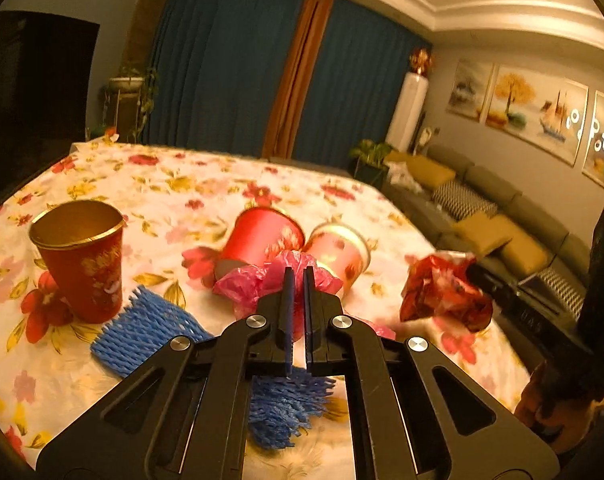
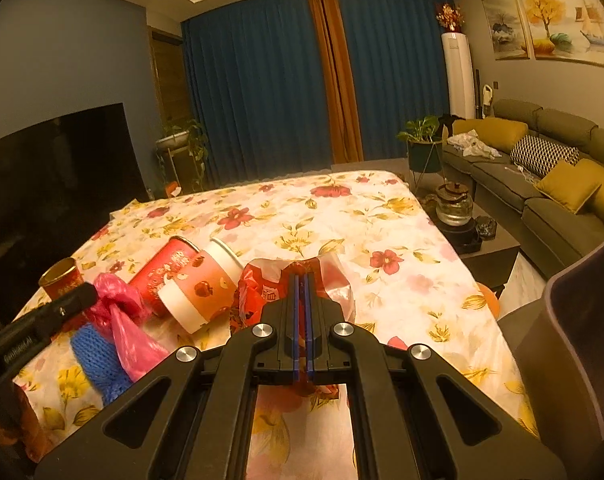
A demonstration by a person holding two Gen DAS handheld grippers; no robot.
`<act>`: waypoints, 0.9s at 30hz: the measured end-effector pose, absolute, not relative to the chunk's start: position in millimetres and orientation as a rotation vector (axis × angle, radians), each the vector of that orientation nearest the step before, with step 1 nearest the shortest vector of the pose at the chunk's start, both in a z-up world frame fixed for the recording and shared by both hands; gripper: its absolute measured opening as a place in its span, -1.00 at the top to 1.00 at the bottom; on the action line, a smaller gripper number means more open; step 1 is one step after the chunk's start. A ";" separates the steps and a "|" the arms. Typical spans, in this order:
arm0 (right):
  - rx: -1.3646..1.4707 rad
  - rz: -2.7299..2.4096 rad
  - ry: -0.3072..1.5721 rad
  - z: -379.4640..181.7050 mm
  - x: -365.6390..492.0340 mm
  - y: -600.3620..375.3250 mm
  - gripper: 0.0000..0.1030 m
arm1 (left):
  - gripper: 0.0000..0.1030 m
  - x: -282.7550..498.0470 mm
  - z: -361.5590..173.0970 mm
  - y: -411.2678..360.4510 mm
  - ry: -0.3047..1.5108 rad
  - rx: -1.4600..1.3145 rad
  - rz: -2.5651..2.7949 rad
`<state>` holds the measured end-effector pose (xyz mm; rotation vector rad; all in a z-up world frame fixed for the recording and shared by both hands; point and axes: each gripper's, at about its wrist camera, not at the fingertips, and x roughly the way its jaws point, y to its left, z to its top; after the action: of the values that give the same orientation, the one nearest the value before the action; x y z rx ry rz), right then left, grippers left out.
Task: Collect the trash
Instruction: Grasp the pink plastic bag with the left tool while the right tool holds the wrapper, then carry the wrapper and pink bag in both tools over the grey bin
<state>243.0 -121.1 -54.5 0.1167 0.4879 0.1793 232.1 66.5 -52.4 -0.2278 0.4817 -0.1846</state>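
Gripping with both tools at once, I take the toppled red cup (image 1: 261,240) on the flowered tablecloth (image 1: 189,184) as my landmark. My left gripper (image 1: 298,276) has its jaws drawn nearly together on a crumpled pink plastic bag (image 1: 241,284), which bunches just in front of that cup and touches its base. My right gripper (image 2: 302,280) is clamped tight on a crinkled red wrapper (image 2: 253,292); from the left wrist view that wrapper (image 1: 442,292) hangs off the cloth, well to the right of the cup. A pink-and-white paper cup (image 1: 342,252) lies on its side, touching the red cup on its right. An upright red cup with a gold rim (image 1: 81,256) stands well to the left of it. Blue foam netting (image 1: 141,328) lies nearer to me than the toppled cup, between it and my left gripper's frame. A dark bin (image 2: 574,340) stands off the table's edge, far right of the cup.
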 end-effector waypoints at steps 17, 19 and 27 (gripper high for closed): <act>0.098 0.174 0.380 -13.3 189.7 -147.6 0.94 | 0.94 200.7 -14.2 38.5 0.387 -0.181 -0.214; 0.101 0.168 0.368 -8.4 182.7 -154.1 0.94 | 0.94 195.9 -8.2 32.2 0.378 -0.177 -0.221; 0.111 0.127 0.325 5.3 154.0 -184.8 0.94 | 0.94 178.2 11.2 -4.2 0.349 -0.149 -0.270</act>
<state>154.0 -184.8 5.3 0.1111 0.3250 0.1269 178.2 -4.2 11.2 -0.1491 0.3489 -0.2700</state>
